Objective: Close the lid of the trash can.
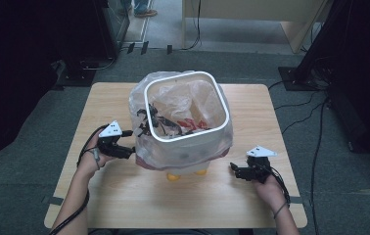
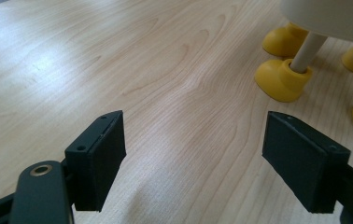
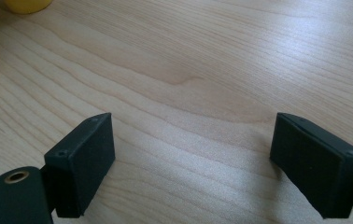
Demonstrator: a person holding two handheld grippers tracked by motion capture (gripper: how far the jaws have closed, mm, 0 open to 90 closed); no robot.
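Your left gripper (image 1: 127,147) low at bin's (image 1: 187,139) left, jaws spread, empty. Your right gripper (image 1: 237,170) near-right, likewise released. One bin, one bag (image 1: 141,105), four yellow feet (image 2: 282,79).

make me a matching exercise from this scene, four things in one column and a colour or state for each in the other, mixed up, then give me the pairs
Things:
1. white bin
2. plastic bag
3. bin feet
4. left gripper

Descriptions:
A. yellow, resting on the wooden table
B. open, nothing between its fingers
C. clear, draped over the rim and down the outside
D. stands mid-table on thin legs

Pairs: 1-D, 2-C, 3-A, 4-B
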